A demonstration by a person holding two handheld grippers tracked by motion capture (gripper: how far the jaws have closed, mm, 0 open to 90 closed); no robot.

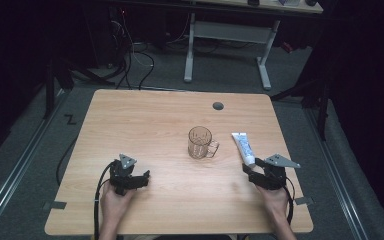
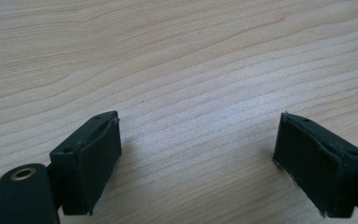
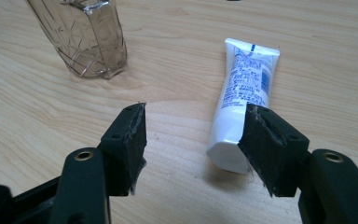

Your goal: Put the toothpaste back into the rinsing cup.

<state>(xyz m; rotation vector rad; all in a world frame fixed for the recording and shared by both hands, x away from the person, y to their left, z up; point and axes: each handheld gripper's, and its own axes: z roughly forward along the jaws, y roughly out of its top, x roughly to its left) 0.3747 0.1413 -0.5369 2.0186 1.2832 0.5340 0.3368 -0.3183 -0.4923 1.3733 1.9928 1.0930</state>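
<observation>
A clear glass mug (image 1: 200, 142) with a handle stands upright near the middle of the wooden table (image 1: 145, 115). To its right lies a white tube (image 1: 243, 147) with blue print, cap end toward me. My right gripper (image 1: 254, 171) is open just short of the tube's cap. In the right gripper view the tube (image 3: 242, 100) lies beyond the right jaw, and the mug (image 3: 86, 35) stands at the upper left; the right gripper (image 3: 193, 149) holds nothing. My left gripper (image 1: 141, 179) rests open at the front left, and in the left gripper view its jaws (image 2: 198, 161) stand wide over bare wood.
A round grey cable port (image 1: 218, 106) sits near the table's far edge. Beyond the table stands a white desk frame (image 1: 227, 45) with cables on the dark floor. Rails run along both sides of the table.
</observation>
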